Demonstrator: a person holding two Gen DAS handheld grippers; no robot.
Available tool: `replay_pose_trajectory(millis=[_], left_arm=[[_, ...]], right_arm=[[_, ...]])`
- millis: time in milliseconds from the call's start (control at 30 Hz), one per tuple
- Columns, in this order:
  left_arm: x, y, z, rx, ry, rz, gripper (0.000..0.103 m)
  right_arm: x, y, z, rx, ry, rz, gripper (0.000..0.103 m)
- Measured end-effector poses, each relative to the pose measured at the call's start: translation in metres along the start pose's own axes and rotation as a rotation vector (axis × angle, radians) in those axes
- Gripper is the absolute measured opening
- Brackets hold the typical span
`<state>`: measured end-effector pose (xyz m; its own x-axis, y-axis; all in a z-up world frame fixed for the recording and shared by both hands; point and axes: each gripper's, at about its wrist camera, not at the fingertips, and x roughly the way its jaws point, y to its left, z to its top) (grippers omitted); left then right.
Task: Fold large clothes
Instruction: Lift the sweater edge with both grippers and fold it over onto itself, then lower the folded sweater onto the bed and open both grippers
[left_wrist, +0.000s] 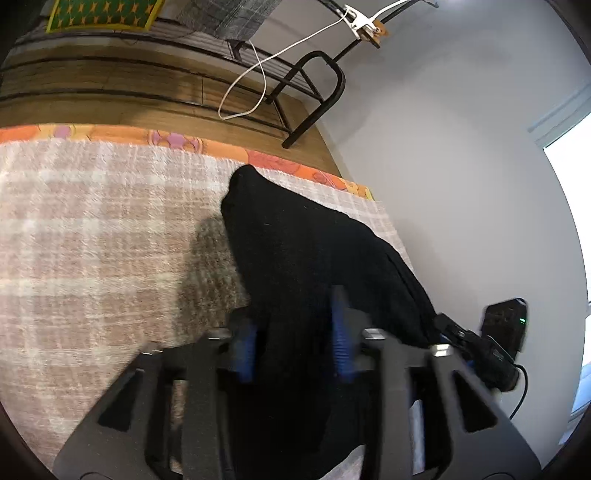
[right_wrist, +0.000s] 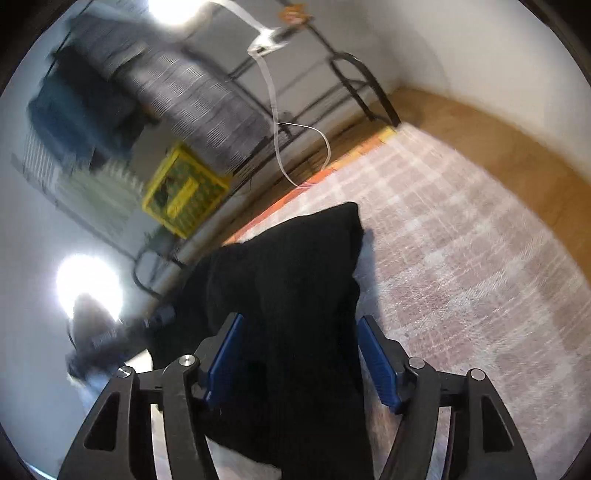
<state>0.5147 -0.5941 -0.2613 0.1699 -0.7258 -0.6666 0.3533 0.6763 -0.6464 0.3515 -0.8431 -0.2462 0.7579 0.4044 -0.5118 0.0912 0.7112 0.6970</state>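
Left wrist view: left gripper (left_wrist: 295, 332) and right gripper (right_wrist: 301, 354) both open, black garment (left_wrist: 295, 240) loose between pads on checked blanket (left_wrist: 92, 240); fold released, next likely withdraw and regrip.

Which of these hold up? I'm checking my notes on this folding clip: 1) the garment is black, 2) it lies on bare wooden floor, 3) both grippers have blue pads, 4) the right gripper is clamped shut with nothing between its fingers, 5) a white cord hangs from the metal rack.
1) True: the black garment is dark all over.
2) False: it lies on a pink checked blanket; the wooden floor is beyond it.
3) True: the left gripper and right gripper both show blue pads.
4) False: its jaws stand apart with the garment between them.
5) True: a white cord dangles from the metal rack.
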Motion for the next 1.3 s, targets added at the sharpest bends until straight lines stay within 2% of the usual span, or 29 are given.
replay_pose_trajectory(millis=[67, 100, 133, 167, 233, 267, 333, 433, 500, 567, 600, 633, 667, 700, 767, 833, 867, 967, 1067, 1100, 1167, 1233, 1300], left_arm=[[0.008, -0.003, -0.002, 0.015, 0.010, 0.011, 0.047], [0.012, -0.006, -0.003, 0.032, 0.016, 0.022, 0.047], [0.015, -0.009, -0.006, 0.052, 0.019, 0.033, 0.044], [0.017, -0.014, -0.010, 0.078, 0.014, 0.054, 0.031], [0.016, -0.022, -0.014, 0.109, -0.009, 0.053, 0.027], [0.014, -0.023, -0.014, 0.103, -0.013, 0.039, 0.025], [0.005, -0.027, -0.010, 0.065, -0.039, -0.022, 0.024], [-0.004, -0.036, -0.004, 0.035, -0.095, -0.082, 0.022], [-0.005, -0.040, -0.001, 0.040, -0.135, -0.057, 0.022], [0.006, -0.035, 0.001, 0.005, -0.137, 0.001, 0.023], [0.016, -0.032, 0.003, 0.003, -0.114, 0.047, 0.025], [0.025, -0.027, 0.004, -0.004, -0.091, 0.099, 0.027], [0.029, -0.020, 0.003, -0.025, -0.072, 0.107, 0.031], [0.027, -0.016, 0.002, -0.034, -0.066, 0.083, 0.037], [0.018, -0.013, 0.002, -0.007, -0.073, 0.086, 0.045], [0.004, -0.014, 0.004, 0.035, -0.090, 0.106, 0.049], [-0.005, -0.014, 0.004, 0.051, -0.105, 0.103, 0.052], [-0.025, -0.014, 0.005, 0.071, -0.135, 0.092, 0.052], [-0.033, -0.023, -0.003, 0.109, -0.138, 0.091, 0.052], [-0.029, -0.026, -0.007, 0.121, -0.117, 0.080, 0.052], [-0.021, -0.033, -0.019, 0.150, -0.083, 0.086, 0.052], [-0.009, -0.034, -0.030, 0.156, -0.051, 0.130, 0.052], [0.005, -0.021, -0.046, 0.105, 0.002, 0.158, 0.052]], right_arm=[[0.021, -0.001, 0.003, 0.022, 0.049, 0.015, 0.066], [0.030, 0.002, 0.003, 0.015, 0.060, -0.010, 0.065], [0.039, 0.005, 0.003, 0.000, 0.070, -0.040, 0.057], [0.047, 0.012, 0.003, -0.030, 0.064, -0.066, 0.040], [0.051, 0.028, 0.000, -0.098, 0.038, -0.099, 0.023], [0.049, 0.038, -0.001, -0.149, 0.015, -0.132, 0.018], [0.040, 0.061, 0.001, -0.266, -0.027, -0.207, 0.014], [0.019, 0.089, 0.022, -0.342, -0.125, -0.239, 0.011], [0.010, 0.106, 0.037, -0.397, -0.168, -0.233, 0.011], [0.015, 0.110, 0.051, -0.412, -0.144, -0.207, 0.014], [0.022, 0.109, 0.053, -0.417, -0.127, -0.249, 0.018], [0.032, 0.104, 0.055, -0.414, -0.101, -0.309, 0.033], [0.046, 0.097, 0.057, -0.400, -0.048, -0.372, 0.044], [0.052, 0.091, 0.055, -0.399, -0.012, -0.406, 0.045], [0.045, 0.077, 0.047, -0.397, -0.007, -0.455, 0.046], [0.029, 0.062, 0.043, -0.332, -0.011, -0.415, 0.050], [0.015, 0.054, 0.040, -0.291, -0.042, -0.422, 0.053], [-0.022, 0.053, 0.030, -0.279, -0.154, -0.409, 0.054], [-0.037, 0.071, 0.023, -0.308, -0.208, -0.285, 0.050], [-0.031, 0.080, 0.021, -0.331, -0.195, -0.266, 0.048], [-0.008, 0.095, 0.012, -0.396, -0.130, -0.282, 0.046], [0.012, 0.098, 0.000, -0.449, -0.066, -0.335, 0.044], [0.026, 0.082, -0.013, -0.432, 0.006, -0.393, 0.043]])
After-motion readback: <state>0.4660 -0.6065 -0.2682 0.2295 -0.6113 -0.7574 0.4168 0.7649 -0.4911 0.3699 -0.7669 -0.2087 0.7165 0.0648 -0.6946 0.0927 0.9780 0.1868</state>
